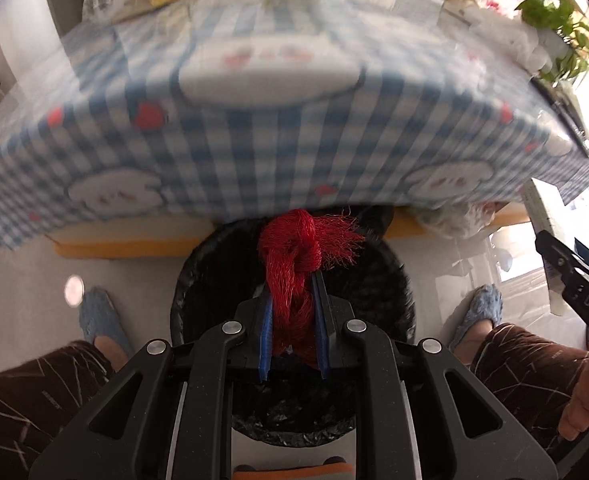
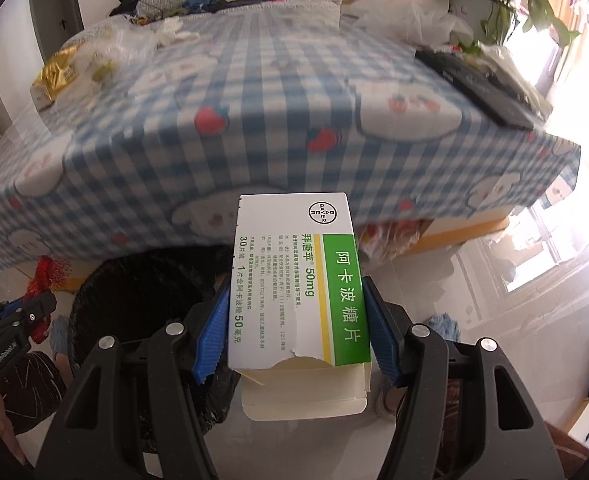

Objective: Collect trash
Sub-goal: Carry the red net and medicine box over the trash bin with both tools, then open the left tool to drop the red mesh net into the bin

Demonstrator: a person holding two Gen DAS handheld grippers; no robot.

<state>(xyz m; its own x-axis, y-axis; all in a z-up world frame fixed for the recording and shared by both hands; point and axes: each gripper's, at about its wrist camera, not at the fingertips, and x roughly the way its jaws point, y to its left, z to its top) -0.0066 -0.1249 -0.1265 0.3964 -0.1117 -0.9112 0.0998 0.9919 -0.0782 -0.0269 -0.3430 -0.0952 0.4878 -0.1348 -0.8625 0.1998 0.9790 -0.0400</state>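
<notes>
the left gripper [image 1: 294,312] has its fingers [image 1: 266,332] nearly closed, pinching a red net bag [image 1: 294,256] right over the black bin [image 1: 390,300]. the right gripper [image 2: 298,328] squeezes a medicine box [image 2: 298,280] just right of the bin, near the table [image 2: 254,128] edge.

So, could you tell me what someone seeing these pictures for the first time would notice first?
Probably the bright red mesh net, pinched between the left gripper's blue fingers right above the black-lined trash bin on the floor. Next, the white-and-green medicine box, torn open at its near end, clamped in the right gripper in front of the table's blue checked tablecloth.
</notes>
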